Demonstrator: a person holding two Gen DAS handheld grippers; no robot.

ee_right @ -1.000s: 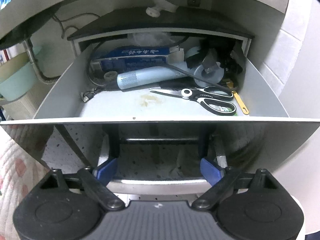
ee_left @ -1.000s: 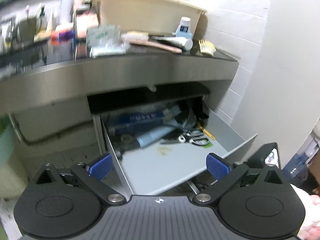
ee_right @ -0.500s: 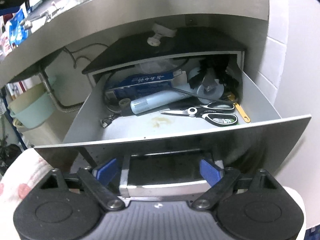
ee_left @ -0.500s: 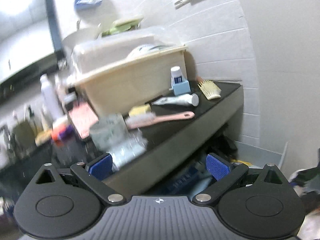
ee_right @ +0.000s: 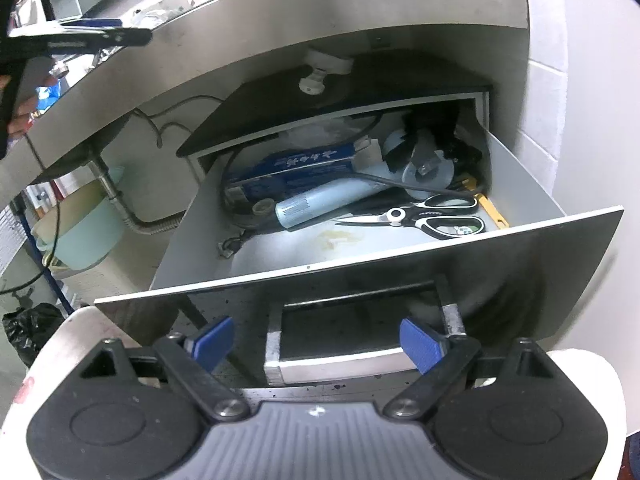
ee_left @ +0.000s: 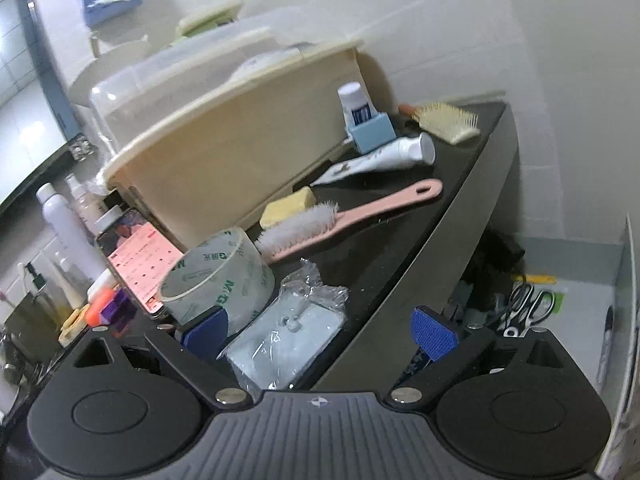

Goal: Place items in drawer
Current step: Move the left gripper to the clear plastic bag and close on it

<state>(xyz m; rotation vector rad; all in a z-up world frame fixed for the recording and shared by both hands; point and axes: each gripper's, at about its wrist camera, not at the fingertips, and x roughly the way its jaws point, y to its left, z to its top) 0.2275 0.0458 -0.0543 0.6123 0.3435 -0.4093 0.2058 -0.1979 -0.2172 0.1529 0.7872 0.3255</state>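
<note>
The grey drawer (ee_right: 520, 168) under the steel counter stands pulled out. It holds black scissors (ee_right: 432, 216), a pale blue cylinder (ee_right: 320, 204) and a blue box (ee_right: 292, 168). My right gripper (ee_right: 316, 344) is open in front of the drawer's metal handle (ee_right: 340, 364), gripping nothing. My left gripper (ee_left: 320, 334) is open above the counter's front edge, over a plastic-wrapped packet (ee_left: 288, 332), with a tape roll (ee_left: 218, 276) by its left pad. Further along the dark countertop (ee_left: 456, 184) lie a pink brush (ee_left: 344, 216), a soap bar (ee_left: 288, 208), a white tube (ee_left: 380, 160) and a hairbrush (ee_left: 448, 122).
A big beige tub (ee_left: 240, 148) fills the back of the counter, with bottles (ee_left: 68, 224) and a pink card (ee_left: 140, 256) to its left. A white wall (ee_left: 560, 80) closes the right side. Beneath the counter run a hose (ee_right: 152, 224) and a pale green bin (ee_right: 88, 232).
My left gripper climbed from drawer height to the countertop and rolled, so the counter items now fill its view. The right gripper drew up a little; the drawer stays open.
</note>
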